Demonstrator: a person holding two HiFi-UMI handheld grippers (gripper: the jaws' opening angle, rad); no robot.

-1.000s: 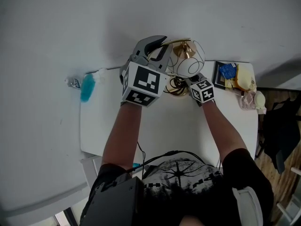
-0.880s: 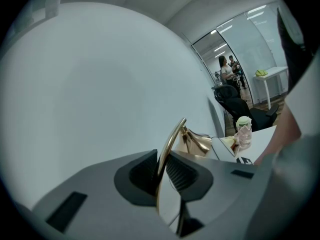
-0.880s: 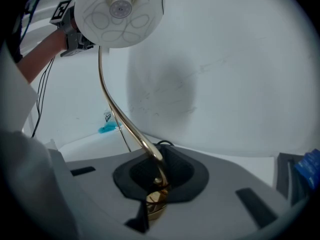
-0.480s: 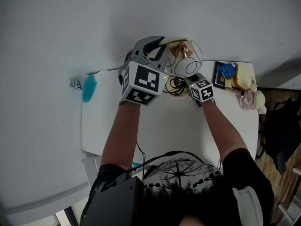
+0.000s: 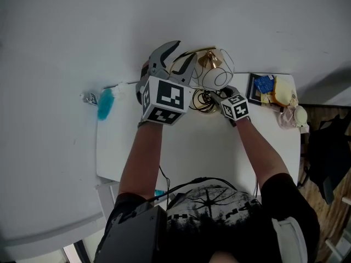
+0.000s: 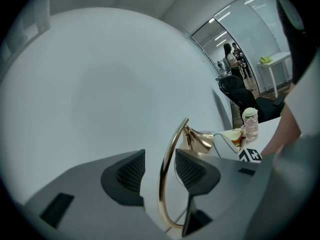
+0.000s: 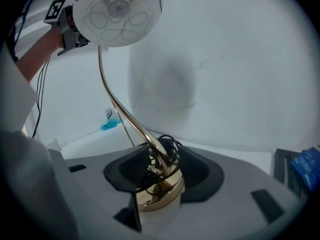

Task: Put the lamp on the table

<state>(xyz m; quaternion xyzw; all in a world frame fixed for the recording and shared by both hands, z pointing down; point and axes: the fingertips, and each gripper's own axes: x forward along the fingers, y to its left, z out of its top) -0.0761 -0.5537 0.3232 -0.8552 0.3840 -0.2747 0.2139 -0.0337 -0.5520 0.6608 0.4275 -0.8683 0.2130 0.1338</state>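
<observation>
Clamped a second ago, the left gripper (image 6: pixel 160 170) is opening off the lamp's (image 5: pixel 217 76) curved brass stem, the right gripper (image 7: pixel 159 170) off its round base at the table's (image 5: pixel 192 144) far edge.

Lamp (image 5: pixel 218 75): brass base, curved gold neck, white round head; upright on white table (image 5: pixel 203 144), near rear edge.

Left gripper (image 6: pixel 159 167), right gripper (image 7: pixel 161 172): grey, black-white marker cubes (image 5: pixel 164 98). Black short-sleeved shirt (image 5: pixel 219 215), white print; black cable (image 5: pixel 184 184).
</observation>
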